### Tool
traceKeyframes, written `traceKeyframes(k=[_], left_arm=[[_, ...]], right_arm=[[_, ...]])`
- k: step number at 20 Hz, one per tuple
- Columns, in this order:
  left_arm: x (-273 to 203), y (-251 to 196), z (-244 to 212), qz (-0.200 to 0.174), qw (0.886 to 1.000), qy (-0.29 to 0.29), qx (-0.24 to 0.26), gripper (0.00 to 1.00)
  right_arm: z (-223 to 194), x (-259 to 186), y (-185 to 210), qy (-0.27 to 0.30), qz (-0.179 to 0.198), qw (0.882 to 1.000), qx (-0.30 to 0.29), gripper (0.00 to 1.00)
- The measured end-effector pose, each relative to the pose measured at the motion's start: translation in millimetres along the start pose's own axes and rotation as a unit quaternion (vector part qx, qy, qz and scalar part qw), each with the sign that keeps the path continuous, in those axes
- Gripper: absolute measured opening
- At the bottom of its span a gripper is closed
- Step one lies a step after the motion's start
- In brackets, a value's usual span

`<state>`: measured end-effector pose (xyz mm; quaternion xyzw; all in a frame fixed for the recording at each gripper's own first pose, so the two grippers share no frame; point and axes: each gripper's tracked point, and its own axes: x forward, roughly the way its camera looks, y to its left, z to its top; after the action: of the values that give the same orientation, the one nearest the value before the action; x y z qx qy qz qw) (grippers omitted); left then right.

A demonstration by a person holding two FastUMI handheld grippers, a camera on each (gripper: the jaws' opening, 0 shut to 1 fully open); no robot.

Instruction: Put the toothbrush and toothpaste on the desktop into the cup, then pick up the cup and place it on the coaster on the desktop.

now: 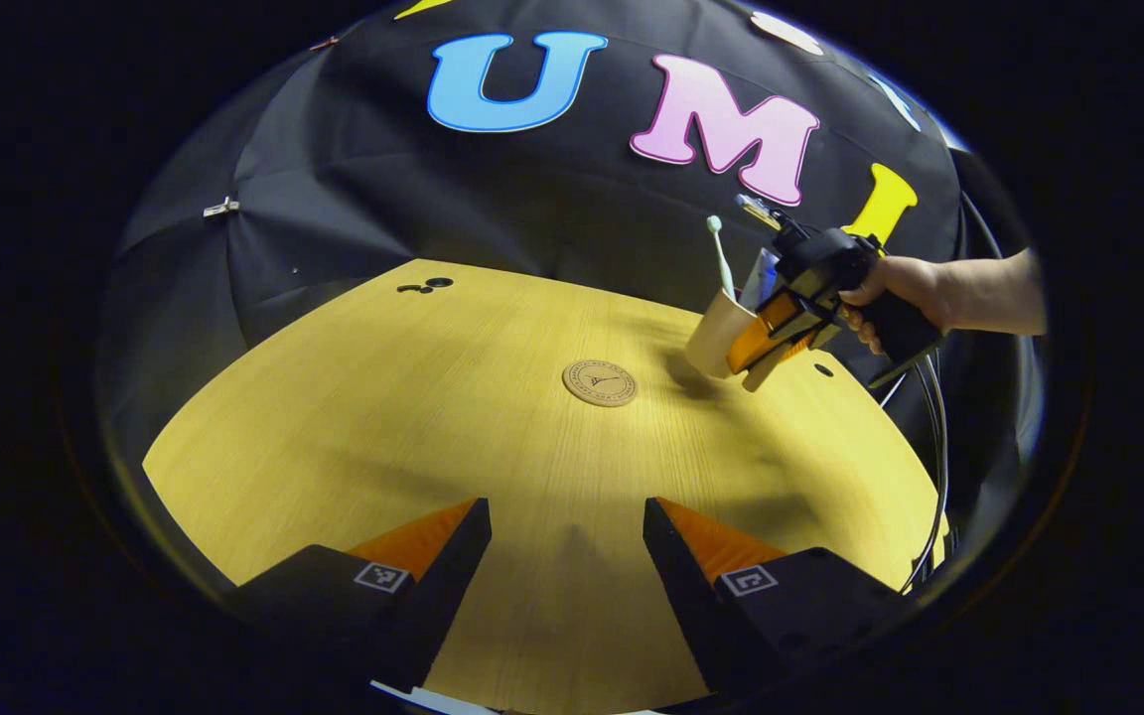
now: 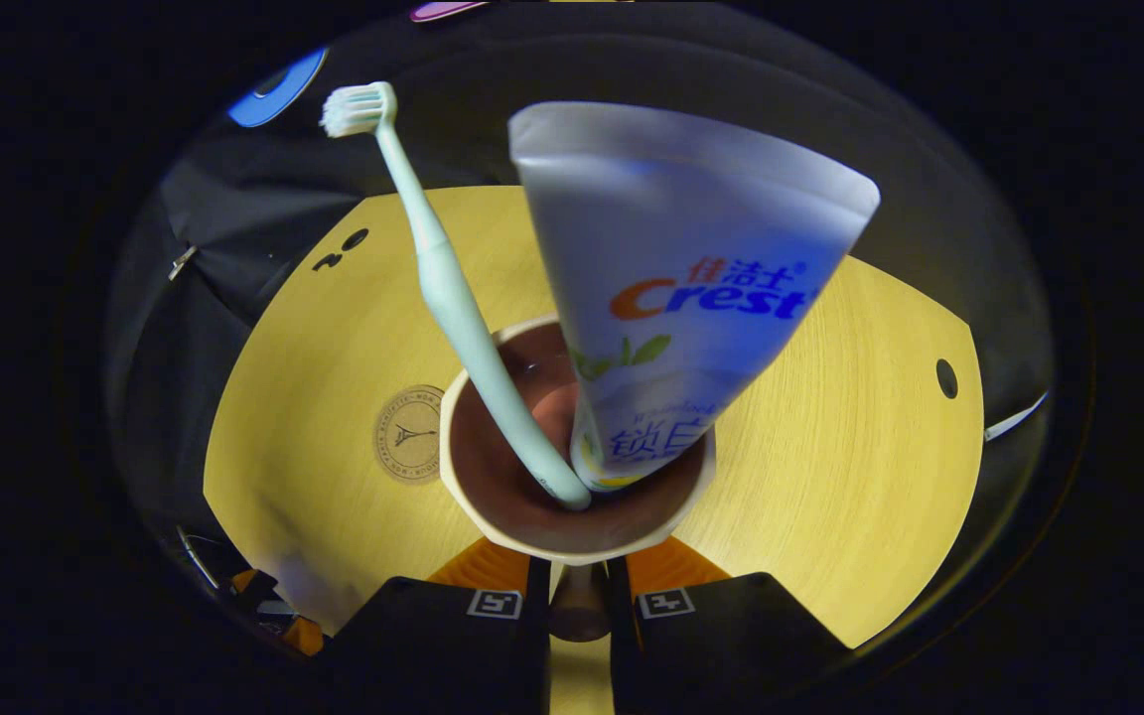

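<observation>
A beige cup (image 1: 716,333) hangs tilted above the table's right part, with a pale green toothbrush (image 1: 721,253) and a white-blue toothpaste tube (image 1: 759,278) standing in it. My right gripper (image 1: 766,343), held by a hand, is shut on the cup. In the right gripper view the cup (image 2: 502,477) sits just above my right gripper (image 2: 579,571), whose fingers clamp its near side. The toothbrush (image 2: 443,278) leans left and the toothpaste (image 2: 681,268) rises to the right. The round cork coaster (image 1: 599,382) (image 2: 411,434) lies bare on the table, left of the cup. My left gripper (image 1: 567,516) is open, low over the near table.
The yellow wooden table (image 1: 413,427) has small holes at its far left (image 1: 425,287) and one near the right (image 2: 946,377). Cables (image 1: 934,447) hang off the table's right edge. Black cloth walls the booth behind.
</observation>
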<state>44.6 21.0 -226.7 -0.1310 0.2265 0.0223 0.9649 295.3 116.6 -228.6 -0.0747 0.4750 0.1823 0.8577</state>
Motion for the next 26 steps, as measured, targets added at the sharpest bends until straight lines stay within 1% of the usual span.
traceKeyframes(k=[3, 5, 10, 13, 16, 20, 24, 26], left_arm=[[-2, -2, 2, -0.005, 1.000, -0.007, 0.002, 0.98], [-5, 0, 3, -0.003, 1.000, -0.010, 0.002, 0.98], [-12, 13, -1, 0.004, 1.000, -0.006, -0.011, 0.98], [-18, 23, -3, 0.010, 1.000, -0.006, -0.023, 0.98], [-23, 33, -11, 0.019, 0.999, 0.001, -0.032, 0.98], [-30, 46, -22, 0.032, 0.999, 0.010, -0.029, 0.98], [-40, 60, -33, 0.044, 0.998, 0.022, -0.026, 0.98], [-45, 65, -34, 0.050, 0.998, 0.025, -0.028, 0.98]], right_arm=[[10, -2, 18, -0.005, 0.009, 1.000, -0.020, 0.27], [12, -1, 40, 0.001, 0.022, 0.999, -0.030, 0.27], [7, 27, 100, 0.022, 0.041, 0.997, -0.068, 0.28], [3, 37, 119, 0.031, 0.043, 0.995, -0.088, 0.27], [-2, 44, 123, 0.046, 0.040, 0.993, -0.101, 0.27], [-5, 46, 122, 0.052, 0.018, 0.992, -0.110, 0.28], [-14, 54, 123, 0.073, 0.020, 0.991, -0.113, 0.27], [-17, 56, 120, 0.076, 0.014, 0.990, -0.121, 0.28]])
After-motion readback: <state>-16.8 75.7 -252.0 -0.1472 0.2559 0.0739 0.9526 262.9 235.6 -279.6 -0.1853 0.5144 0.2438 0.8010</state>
